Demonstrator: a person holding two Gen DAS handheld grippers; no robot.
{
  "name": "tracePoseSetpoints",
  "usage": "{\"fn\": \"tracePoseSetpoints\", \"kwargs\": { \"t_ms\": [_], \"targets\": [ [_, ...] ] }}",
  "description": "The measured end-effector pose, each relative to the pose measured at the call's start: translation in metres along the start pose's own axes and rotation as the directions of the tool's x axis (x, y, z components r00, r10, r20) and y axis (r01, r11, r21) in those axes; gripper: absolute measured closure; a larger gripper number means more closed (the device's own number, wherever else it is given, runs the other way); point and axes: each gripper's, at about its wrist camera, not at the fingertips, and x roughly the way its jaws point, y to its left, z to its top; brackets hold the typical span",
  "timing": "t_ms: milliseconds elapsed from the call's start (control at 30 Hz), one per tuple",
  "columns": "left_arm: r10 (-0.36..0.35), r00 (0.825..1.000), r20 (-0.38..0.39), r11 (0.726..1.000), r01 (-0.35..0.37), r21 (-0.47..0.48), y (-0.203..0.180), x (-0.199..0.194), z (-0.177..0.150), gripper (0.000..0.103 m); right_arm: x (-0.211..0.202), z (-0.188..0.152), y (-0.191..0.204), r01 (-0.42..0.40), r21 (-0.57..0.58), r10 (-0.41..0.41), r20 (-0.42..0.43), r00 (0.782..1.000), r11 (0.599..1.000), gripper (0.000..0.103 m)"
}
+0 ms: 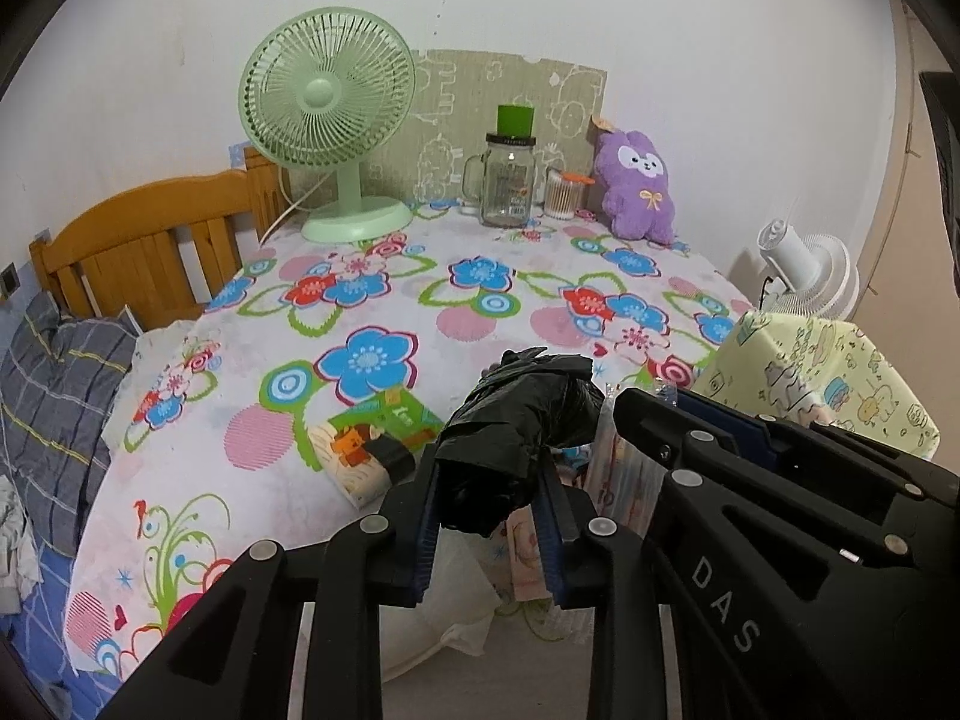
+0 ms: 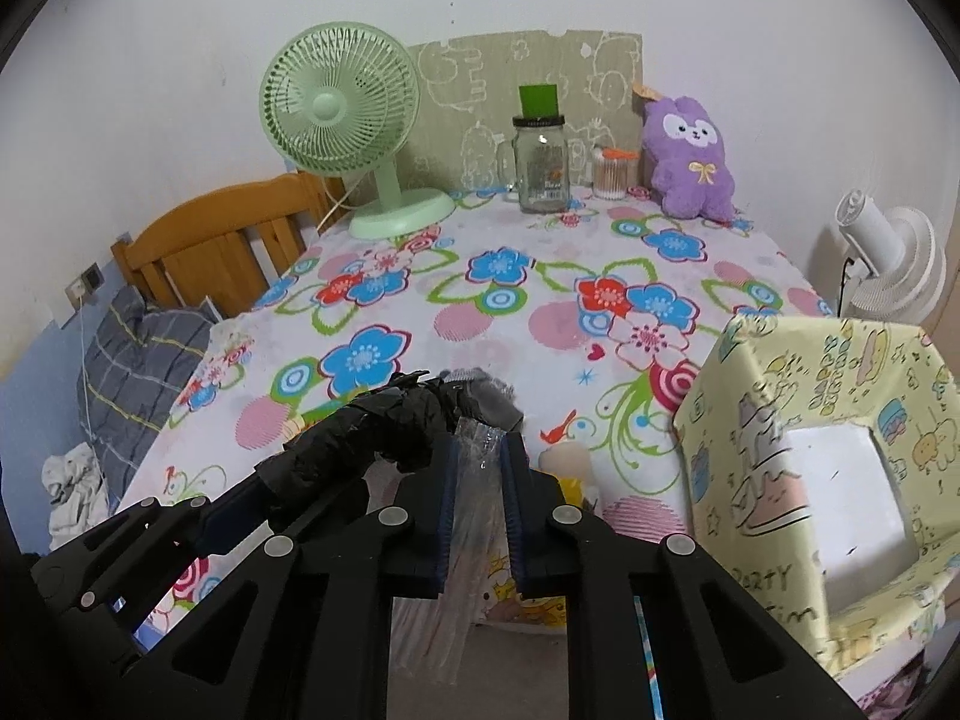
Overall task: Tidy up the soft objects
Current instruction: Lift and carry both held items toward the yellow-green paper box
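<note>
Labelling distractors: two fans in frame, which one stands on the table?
The green fan, standing on its base at the back left of the flowered tablecloth. The white fan sits off the table's right edge, beyond the yellow box.

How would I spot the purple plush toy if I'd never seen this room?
Find the floral-covered table and look to its far edge by the wall. Right of the green fan stand a glass jar and a tub of cotton swabs. Right of those sits the purple plush toy, the only fuzzy thing there, with a white face and yellow bow.
</note>
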Motion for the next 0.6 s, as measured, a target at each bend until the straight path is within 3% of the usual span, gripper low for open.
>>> {"fn": "tracePoseSetpoints", "kwargs": {
  "t_ms": [600],
  "targets": [
    [-0.003, 0.998, 0.057, 1.0, 0.003, 0.0, -0.021, -0.03, 0.028, 0.076, -0.042, 0.028, -0.01, 0.005, -0.004, -0.005, 0.065, 0.998, 1.0, 0.086]
  ]
}}
